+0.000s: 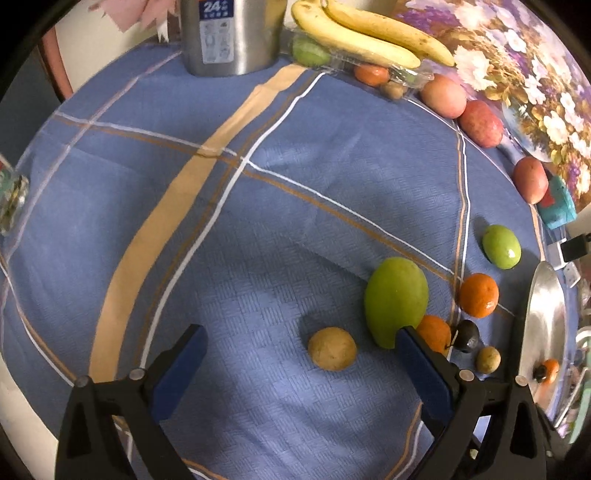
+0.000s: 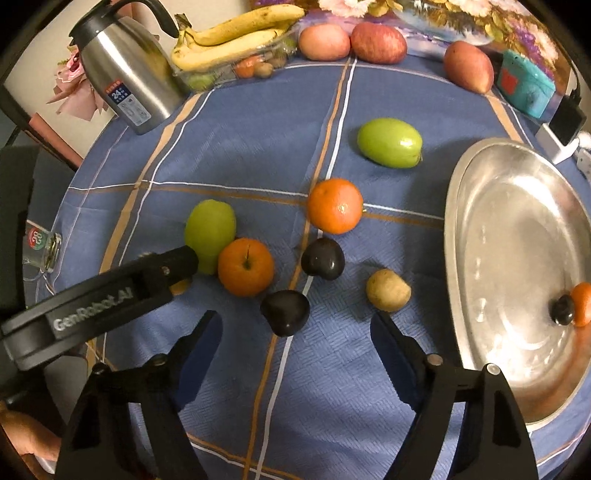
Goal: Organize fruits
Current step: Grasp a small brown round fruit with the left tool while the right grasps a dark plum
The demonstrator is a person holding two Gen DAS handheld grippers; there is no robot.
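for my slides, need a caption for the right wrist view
Open right gripper poised over a dark plum among scattered fruit, beside a steel tray.

Readable text only: "24" in white on the blue label of the steel kettle [image 2: 127, 79], also seen up close on the kettle label [image 1: 214, 31]; smaller characters under it too blurred to read. "GenRobot.AI" printed on the left gripper [image 2: 92, 308] body. Small glass [image 2: 42, 247] at bench edge bears digits, possibly "28".
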